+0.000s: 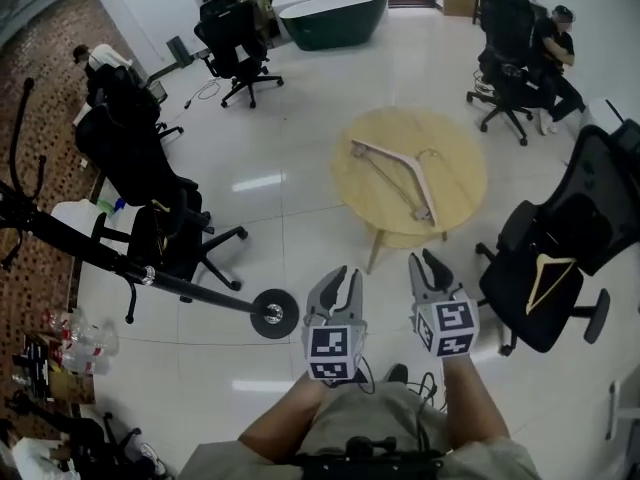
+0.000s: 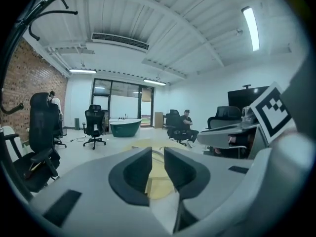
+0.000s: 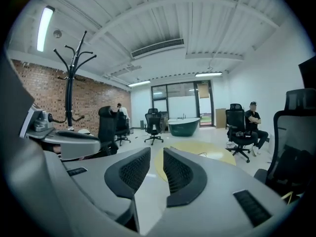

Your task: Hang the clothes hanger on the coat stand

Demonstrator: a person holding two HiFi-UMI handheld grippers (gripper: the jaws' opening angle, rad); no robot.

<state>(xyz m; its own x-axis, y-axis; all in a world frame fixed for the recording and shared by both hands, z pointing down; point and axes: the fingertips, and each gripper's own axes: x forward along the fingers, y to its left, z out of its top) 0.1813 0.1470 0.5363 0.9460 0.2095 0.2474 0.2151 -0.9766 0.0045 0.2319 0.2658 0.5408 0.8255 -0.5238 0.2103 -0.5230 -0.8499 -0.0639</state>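
A pale wooden clothes hanger point(image 1: 393, 171) lies flat on the round wooden table point(image 1: 455, 148) ahead of me. The black coat stand point(image 1: 110, 258) rises at my left; its round base point(image 1: 273, 314) rests on the floor just left of my left gripper, and its hooks point(image 3: 74, 53) show in the right gripper view. Both grippers hang side by side over the floor, short of the table. My left gripper point(image 1: 347, 274) point(image 2: 158, 154) has its jaws a little apart with nothing between them. My right gripper point(image 1: 421, 259) point(image 3: 157, 154) is also slightly open and holds nothing.
A black office chair point(image 1: 555, 258) at my right carries a second wooden hanger point(image 1: 547, 274). More black chairs point(image 1: 150, 183) stand by the coat stand on the left. A dark green bathtub point(image 1: 333, 10) sits at the far end, and a seated person point(image 1: 553, 53) is at the far right.
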